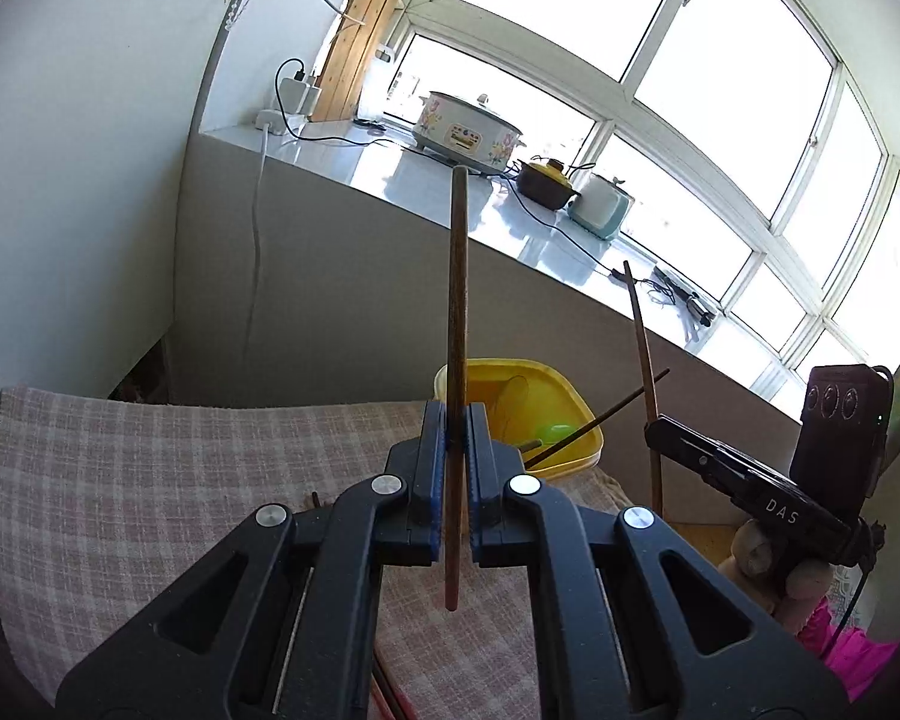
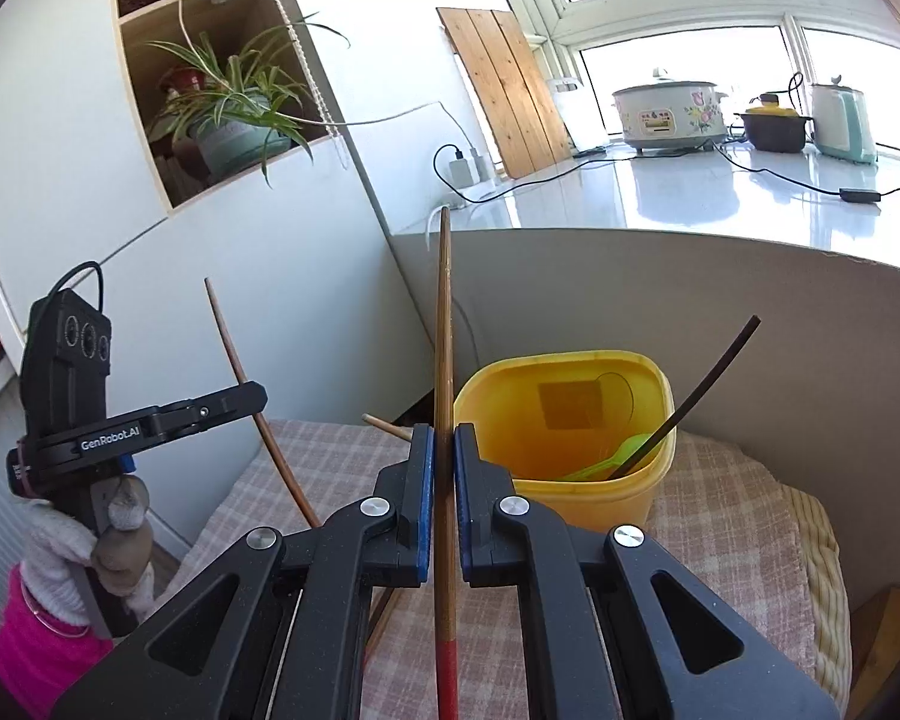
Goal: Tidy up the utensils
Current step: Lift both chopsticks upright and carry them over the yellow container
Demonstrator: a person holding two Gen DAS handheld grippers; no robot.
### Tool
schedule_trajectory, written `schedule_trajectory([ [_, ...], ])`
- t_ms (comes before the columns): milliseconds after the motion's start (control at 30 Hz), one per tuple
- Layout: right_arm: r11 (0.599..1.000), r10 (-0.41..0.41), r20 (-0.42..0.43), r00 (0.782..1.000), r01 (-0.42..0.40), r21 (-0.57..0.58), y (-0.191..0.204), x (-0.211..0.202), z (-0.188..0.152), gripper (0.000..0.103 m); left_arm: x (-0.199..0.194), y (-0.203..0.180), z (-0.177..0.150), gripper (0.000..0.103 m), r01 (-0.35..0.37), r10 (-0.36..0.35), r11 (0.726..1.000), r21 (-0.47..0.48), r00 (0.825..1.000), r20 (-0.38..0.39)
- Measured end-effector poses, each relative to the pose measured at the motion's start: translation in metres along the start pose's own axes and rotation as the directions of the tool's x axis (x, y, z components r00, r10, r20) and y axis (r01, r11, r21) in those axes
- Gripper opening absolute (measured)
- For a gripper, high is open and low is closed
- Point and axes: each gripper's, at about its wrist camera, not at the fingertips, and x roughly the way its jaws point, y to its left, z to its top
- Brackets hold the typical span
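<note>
My left gripper (image 1: 456, 414) is shut on a brown chopstick (image 1: 459, 276) that stands upright between its blue pads. Behind it sits a yellow tub (image 1: 564, 378) holding a dark chopstick (image 1: 606, 414) and a green spoon (image 1: 555, 433). In the right wrist view my right gripper (image 2: 444, 432) is shut on a red-tipped brown chopstick (image 2: 444, 312), also upright, just left of the yellow tub (image 2: 648, 480) with its dark chopstick (image 2: 708, 372) and green spoon (image 2: 612, 459). Each view shows the other gripper, right gripper (image 1: 651, 426) and left gripper (image 2: 261, 393), raised beside the tub.
A checked cloth (image 2: 330, 450) covers the table, with a loose chopstick (image 2: 384, 425) on it near the tub. Behind is a grey wall below a glossy sill (image 2: 690, 192) with a slow cooker (image 2: 669, 114), pot, kettle and cables. A shelf with a plant (image 2: 234, 114) is at the left.
</note>
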Motion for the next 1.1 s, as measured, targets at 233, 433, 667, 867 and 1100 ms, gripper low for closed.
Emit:
schedule_trajectory([
  [233,1.000,-0.017,0.035,0.999,0.017,0.005,-0.010,0.007,0.019,0.005,0.009,-0.016,0.022,0.004,-0.007,0.005,0.999,0.039,0.999,0.041],
  [433,0.999,-0.033,0.065,0.997,0.032,0.016,-0.016,0.018,0.032,0.005,0.015,-0.025,0.040,0.004,-0.022,0.017,0.998,0.057,0.997,0.081],
  [667,0.999,-0.049,0.088,0.995,0.047,0.022,-0.022,0.032,0.046,0.005,0.027,-0.027,0.057,0.004,-0.026,0.020,0.998,0.057,0.995,0.099],
  [867,0.997,-0.080,0.107,0.991,0.078,0.024,-0.027,0.042,0.055,0.005,0.036,-0.027,0.068,0.004,-0.012,0.007,0.999,0.046,0.993,0.118],
  [1100,0.992,-0.122,0.123,0.985,0.118,0.035,-0.031,0.057,0.061,0.005,0.056,-0.028,0.072,0.004,0.005,-0.008,0.999,0.041,0.995,0.095],
])
